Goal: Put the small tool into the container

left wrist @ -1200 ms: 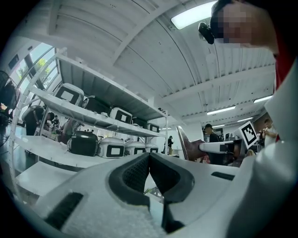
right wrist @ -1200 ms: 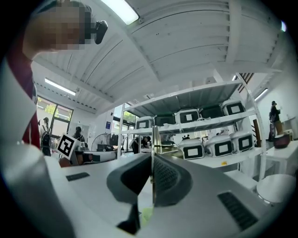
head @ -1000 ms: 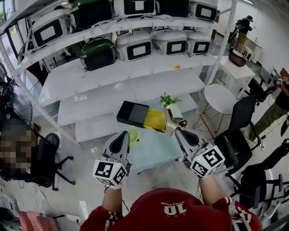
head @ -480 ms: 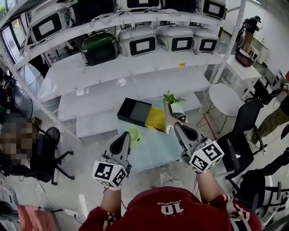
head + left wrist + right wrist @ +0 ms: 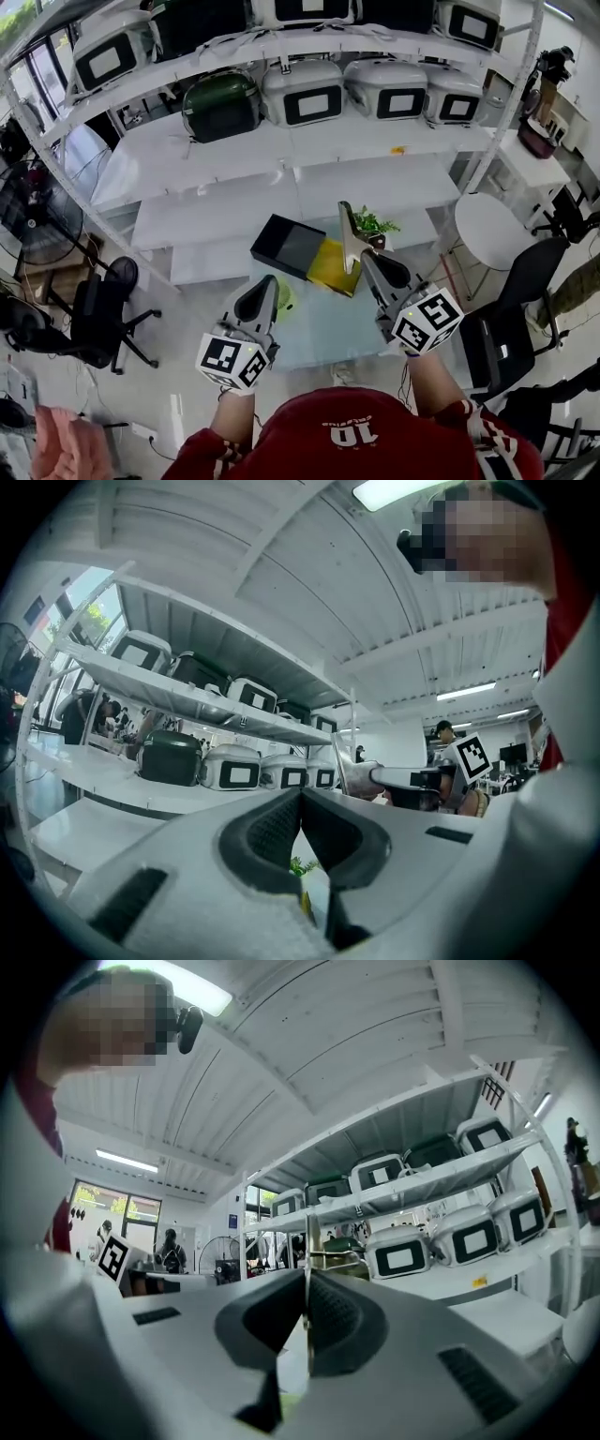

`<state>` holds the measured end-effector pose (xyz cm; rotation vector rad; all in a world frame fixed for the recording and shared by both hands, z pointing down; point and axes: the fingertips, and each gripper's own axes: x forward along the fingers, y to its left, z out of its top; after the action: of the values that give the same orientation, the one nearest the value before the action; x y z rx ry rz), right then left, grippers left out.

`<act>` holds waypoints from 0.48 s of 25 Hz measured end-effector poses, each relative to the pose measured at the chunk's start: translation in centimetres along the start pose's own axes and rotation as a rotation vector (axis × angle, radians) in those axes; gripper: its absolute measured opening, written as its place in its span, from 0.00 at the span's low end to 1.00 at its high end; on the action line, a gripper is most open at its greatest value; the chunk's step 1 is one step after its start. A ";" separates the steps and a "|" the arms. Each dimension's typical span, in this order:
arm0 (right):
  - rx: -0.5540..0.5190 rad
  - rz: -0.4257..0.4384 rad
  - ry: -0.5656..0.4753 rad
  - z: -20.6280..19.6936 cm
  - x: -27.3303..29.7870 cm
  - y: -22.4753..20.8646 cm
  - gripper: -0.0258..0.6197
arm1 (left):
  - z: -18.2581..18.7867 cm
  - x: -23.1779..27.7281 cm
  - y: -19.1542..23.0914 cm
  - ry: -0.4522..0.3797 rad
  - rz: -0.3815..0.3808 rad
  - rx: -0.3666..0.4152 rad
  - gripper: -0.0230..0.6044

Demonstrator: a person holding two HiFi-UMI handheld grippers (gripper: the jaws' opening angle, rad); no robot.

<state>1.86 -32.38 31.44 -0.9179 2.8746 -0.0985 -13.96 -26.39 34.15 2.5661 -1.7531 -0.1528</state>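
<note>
Metal, thin and pale, the tool stands nearly upright in the right gripper, whose jaws are pinching its lower end. In the right gripper view the blade runs as a narrow strip up between the two dark pads of that gripper. What kind of tool it is cannot be made out, since it shows edge-on and its base is buried in the jaws.

The container lies on the glass counter. It is a black sleeve with a yellow tray drawn partly out of its right end. From the head view the tool shows just above the yellow end, held up off it. Whether it hangs straight over the tray or beside it cannot be told.

The left gripper is on the near side of the container, and its jaws are pressed together with nothing between them. Its own view shows the pads meeting along one line. The container is almost wholly hidden behind them there. Only a sliver of yellow and some leaves of the plant peep through below.

A lime-green thing sits near the container's near side, half covered by the left gripper, so its form is unclear. The plant stands to the right of the container, its pot hidden behind the right gripper. Beyond the container, a shelf carries cases.
</note>
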 end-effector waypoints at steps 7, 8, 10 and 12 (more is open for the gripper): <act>-0.025 -0.006 0.031 -0.9 0.4 -3.8 0.05 | -1.9 4.5 0.3 0.037 -0.002 0.051 0.03; -0.031 -0.013 0.039 -1.1 0.2 -4.3 0.05 | -2.1 4.8 0.2 0.039 -0.007 0.047 0.03; -0.041 -0.030 0.062 -1.9 -0.2 -5.2 0.05 | -2.5 5.1 -0.2 0.044 -0.017 0.041 0.03; -0.045 -0.044 0.091 -2.9 -0.4 -6.0 0.05 | -3.0 5.3 -0.3 0.052 -0.023 0.041 0.03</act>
<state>5.19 -36.93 34.91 -1.0109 2.9514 -0.0825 -11.45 -31.27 36.78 2.5938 -1.7276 -0.0513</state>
